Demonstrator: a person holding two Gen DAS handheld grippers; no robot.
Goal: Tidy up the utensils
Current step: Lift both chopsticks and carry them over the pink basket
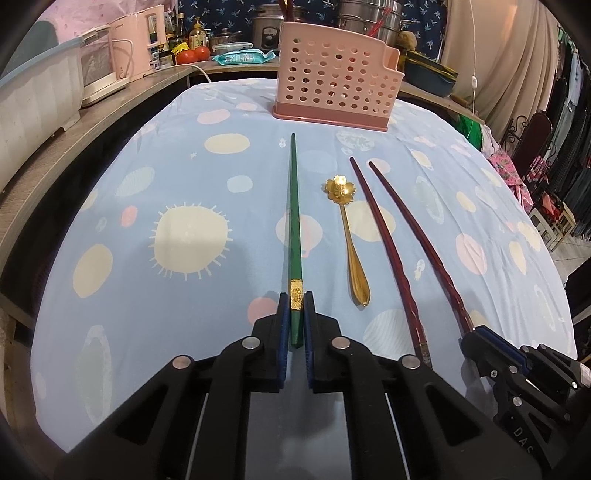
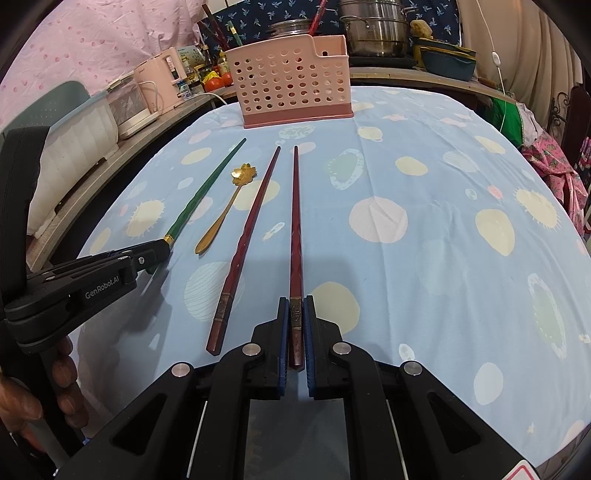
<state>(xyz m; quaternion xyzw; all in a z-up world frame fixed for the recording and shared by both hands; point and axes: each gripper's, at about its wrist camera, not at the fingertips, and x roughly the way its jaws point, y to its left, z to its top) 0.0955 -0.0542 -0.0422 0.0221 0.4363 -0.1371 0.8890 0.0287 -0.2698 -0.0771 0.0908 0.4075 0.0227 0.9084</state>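
A green chopstick (image 1: 294, 221) lies on the blue tablecloth, pointing at the pink perforated utensil holder (image 1: 334, 75). My left gripper (image 1: 296, 301) is shut on its thick gold-banded end. A gold flower-bowled spoon (image 1: 349, 240) lies to its right, then two dark red chopsticks (image 1: 384, 243). In the right wrist view my right gripper (image 2: 296, 304) is shut on the thick end of the right red chopstick (image 2: 295, 229). The other red chopstick (image 2: 251, 229), the spoon (image 2: 225, 210) and the green chopstick (image 2: 201, 195) lie to its left, where the left gripper (image 2: 162, 249) shows. The holder (image 2: 293, 88) stands at the far edge.
A wooden counter (image 1: 92, 110) runs along the left and back with a pink kettle (image 1: 136, 44), a white tub (image 1: 33, 96), jars, tomatoes and steel pots (image 2: 375, 29). Clothes hang at the right. The right gripper (image 1: 476, 338) shows in the left wrist view.
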